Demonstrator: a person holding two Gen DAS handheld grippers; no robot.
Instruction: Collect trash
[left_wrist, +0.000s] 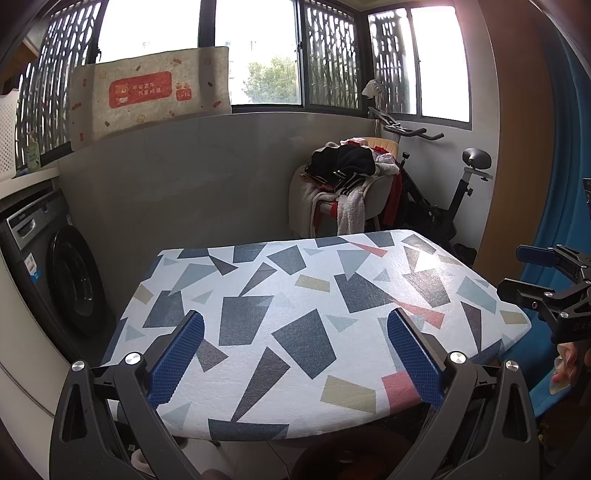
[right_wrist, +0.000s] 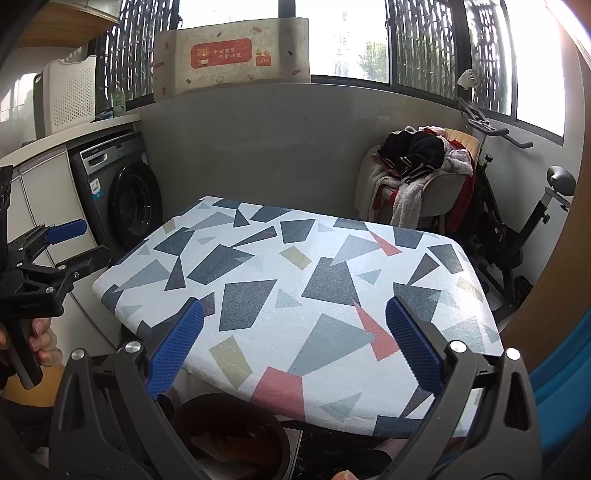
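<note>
Two grippers are up over the near edge of one table, each held by a person. The left gripper (left_wrist: 295, 354) has its two blue fingers (left_wrist: 177, 358) spread wide with nothing between them, and the right gripper (right_wrist: 295, 347) stands just the same, wide and empty. Each shows at the other's side: the right one off to the right of the left fingers, level, with fingertips curled round its handle, and the left one off to the left of the right fingers, a hand (right_wrist: 42, 339) gripping its trigger.

Below and between the right fingers, under the table's near edge, sits one dark round bin (right_wrist: 236, 439) with something pale and orange inside; what it is I cannot tell.

Ahead of both pairs of fingers stretches the table (left_wrist: 317, 332), covered in a geometric cloth, its top bare.

Past it, left of the fingers, one washing machine (right_wrist: 125, 199); right of them, one chair heaped with clothes (right_wrist: 421, 173) and one exercise bike (right_wrist: 532, 221). One printed mat (right_wrist: 232, 55) leans on the window sill.
</note>
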